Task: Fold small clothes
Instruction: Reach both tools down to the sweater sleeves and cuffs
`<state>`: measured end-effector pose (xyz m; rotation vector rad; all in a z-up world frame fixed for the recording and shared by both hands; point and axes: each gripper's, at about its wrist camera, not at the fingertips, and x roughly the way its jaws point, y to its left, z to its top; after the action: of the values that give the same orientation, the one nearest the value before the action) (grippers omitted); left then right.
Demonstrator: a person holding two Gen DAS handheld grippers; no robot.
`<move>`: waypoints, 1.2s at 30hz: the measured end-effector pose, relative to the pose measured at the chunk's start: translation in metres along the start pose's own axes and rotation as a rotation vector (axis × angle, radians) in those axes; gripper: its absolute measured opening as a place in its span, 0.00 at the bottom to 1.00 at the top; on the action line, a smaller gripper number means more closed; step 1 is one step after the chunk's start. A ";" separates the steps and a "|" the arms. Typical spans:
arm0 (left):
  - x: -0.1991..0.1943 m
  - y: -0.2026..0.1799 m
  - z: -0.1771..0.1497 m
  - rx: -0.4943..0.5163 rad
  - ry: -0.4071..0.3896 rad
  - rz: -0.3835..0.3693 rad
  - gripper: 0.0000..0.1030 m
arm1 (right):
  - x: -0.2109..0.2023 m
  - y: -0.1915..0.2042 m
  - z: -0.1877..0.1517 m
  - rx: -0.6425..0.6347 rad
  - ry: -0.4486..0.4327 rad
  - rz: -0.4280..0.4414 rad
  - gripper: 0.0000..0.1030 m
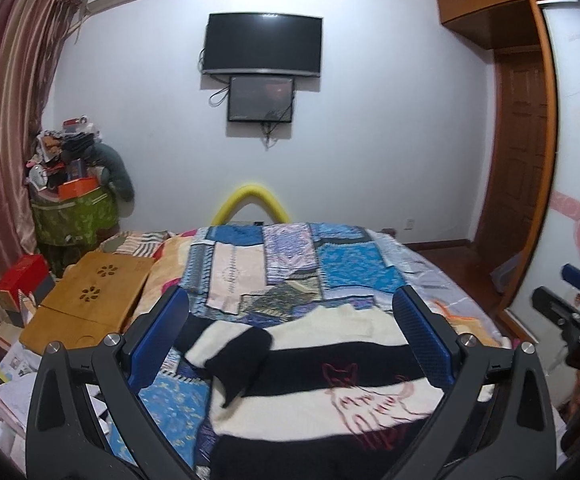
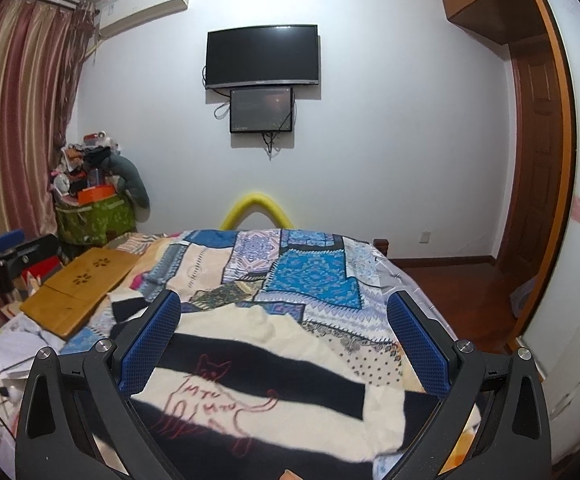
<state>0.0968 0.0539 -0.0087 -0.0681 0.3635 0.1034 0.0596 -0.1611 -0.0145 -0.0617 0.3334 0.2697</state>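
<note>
Bedroom, patchwork bed (image 1: 290, 264) — striped sweater (image 1: 313, 364), green bin (image 1: 72, 218) heaped with clutter

Left hand-held gripper (image 1: 290, 312), right hand-held gripper (image 2: 284, 316): agape.

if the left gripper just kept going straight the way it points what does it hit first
Most likely the striped sweater lying on the patchwork bedspread: the open left gripper tilts down over it. Depth is unclear; a shallower path would reach the bedspread beyond.

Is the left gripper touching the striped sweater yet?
Cannot tell. In the left wrist view the left gripper stands open with the striped sweater showing between its fingers, but looking along them, no contact or gap shows plainly.
</note>
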 end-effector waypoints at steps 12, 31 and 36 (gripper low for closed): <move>0.117 0.055 -0.003 -0.013 0.114 0.144 1.00 | 0.073 -0.017 0.009 -0.031 0.149 0.007 0.99; 0.276 0.196 -0.101 -0.276 0.579 0.242 1.00 | 0.209 -0.064 -0.048 -0.018 0.521 0.082 0.98; 0.299 0.212 -0.122 -0.337 0.651 0.220 0.97 | 0.245 -0.071 -0.066 0.016 0.626 0.100 0.89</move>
<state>0.3079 0.2807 -0.2399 -0.4010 1.0021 0.3636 0.2811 -0.1745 -0.1567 -0.1134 0.9620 0.3436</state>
